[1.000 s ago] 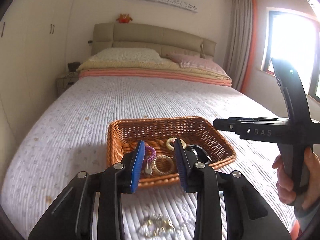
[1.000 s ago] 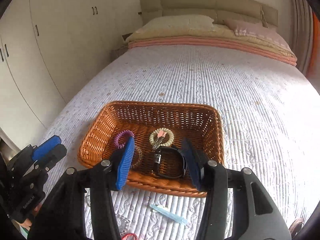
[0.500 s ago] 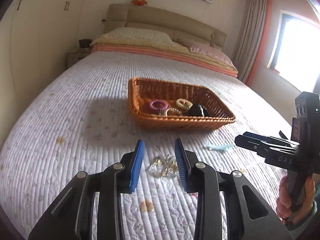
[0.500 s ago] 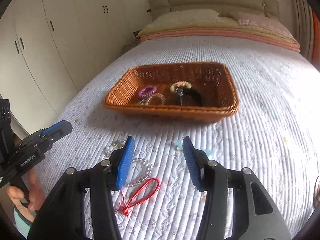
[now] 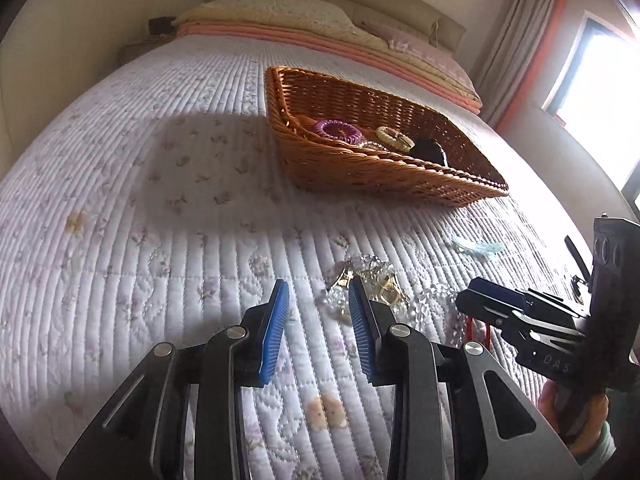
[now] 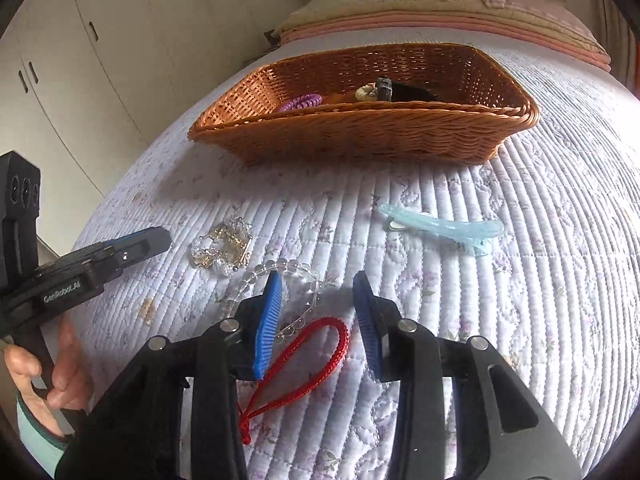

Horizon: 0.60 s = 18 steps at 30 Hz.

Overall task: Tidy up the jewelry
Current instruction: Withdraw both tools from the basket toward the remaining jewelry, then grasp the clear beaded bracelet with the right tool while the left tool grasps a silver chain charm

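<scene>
A brown wicker basket (image 5: 384, 168) (image 6: 360, 136) sits on the bed and holds a purple coil band (image 5: 339, 130), a beaded ring (image 5: 394, 138) and a black item (image 5: 430, 151). Loose on the quilt lie a gold and crystal piece (image 5: 374, 280) (image 6: 224, 246), a clear bead bracelet (image 6: 298, 272), a red cord loop (image 6: 308, 356) and a light blue hair clip (image 6: 444, 226) (image 5: 478, 246). My left gripper (image 5: 318, 300) is open and empty just before the gold and crystal piece. My right gripper (image 6: 318, 296) is open and empty over the red cord and the bead bracelet.
The bed has a white quilted cover (image 5: 160, 208) with pillows and folded blankets (image 5: 288, 16) at the head. White wardrobe doors (image 6: 100, 52) stand to the left of the bed, a window with curtains (image 5: 592, 80) to the right.
Both grippers have come back from over the basket and dropped low to the quilt, close to the loose jewelry. Both stay open and empty.
</scene>
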Available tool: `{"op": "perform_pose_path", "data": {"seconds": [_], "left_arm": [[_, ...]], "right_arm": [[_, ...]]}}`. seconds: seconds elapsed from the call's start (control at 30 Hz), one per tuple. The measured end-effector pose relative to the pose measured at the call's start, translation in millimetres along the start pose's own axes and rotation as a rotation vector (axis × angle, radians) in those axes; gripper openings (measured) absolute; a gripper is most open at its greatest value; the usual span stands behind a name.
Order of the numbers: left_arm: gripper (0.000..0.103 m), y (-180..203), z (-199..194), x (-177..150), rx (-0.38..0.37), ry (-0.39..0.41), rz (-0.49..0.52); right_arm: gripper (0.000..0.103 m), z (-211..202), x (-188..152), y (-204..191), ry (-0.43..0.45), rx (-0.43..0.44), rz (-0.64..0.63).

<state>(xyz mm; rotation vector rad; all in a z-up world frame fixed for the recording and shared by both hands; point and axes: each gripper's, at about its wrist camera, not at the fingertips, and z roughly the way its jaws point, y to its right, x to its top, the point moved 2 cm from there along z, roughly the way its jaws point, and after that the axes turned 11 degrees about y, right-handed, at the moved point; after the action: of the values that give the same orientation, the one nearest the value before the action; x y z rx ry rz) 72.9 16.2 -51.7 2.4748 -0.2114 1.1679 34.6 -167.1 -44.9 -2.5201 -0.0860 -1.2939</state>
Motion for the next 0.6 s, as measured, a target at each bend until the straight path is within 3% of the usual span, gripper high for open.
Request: {"op": "perform_pose_path", "data": {"seconds": [0.17, 0.33, 0.5, 0.53, 0.57, 0.6], "left_arm": [[0.03, 5.6, 26.7, 5.3, -0.005, -0.072, 0.087], [0.03, 18.9, 35.3, 1.3, 0.003, -0.091, 0.207], [0.029, 37.3, 40.2, -5.0, 0.057, -0.097, 0.337], [0.023, 39.3, 40.6, -5.4, 0.058, -0.096, 0.347], [0.01, 41.5, 40.1, -6.2, 0.048, -0.092, 0.356], [0.007, 42.7, 39.7, -6.8, 0.051, -0.088, 0.365]], "right_arm": [[0.033, 1.0, -2.0, -5.3, 0.016, 0.008, -0.039], [0.033, 4.0, -3.8, -11.4, 0.019, 0.002, -0.075], [0.033, 13.8, -5.0, -21.4, -0.018, -0.05, -0.142], [0.033, 16.2, -6.3, -25.5, -0.024, -0.068, -0.167], [0.033, 18.6, -7.4, -29.7, -0.03, -0.094, -0.193], [0.028, 19.3, -8.5, -32.6, -0.03, -0.117, -0.213]]}}
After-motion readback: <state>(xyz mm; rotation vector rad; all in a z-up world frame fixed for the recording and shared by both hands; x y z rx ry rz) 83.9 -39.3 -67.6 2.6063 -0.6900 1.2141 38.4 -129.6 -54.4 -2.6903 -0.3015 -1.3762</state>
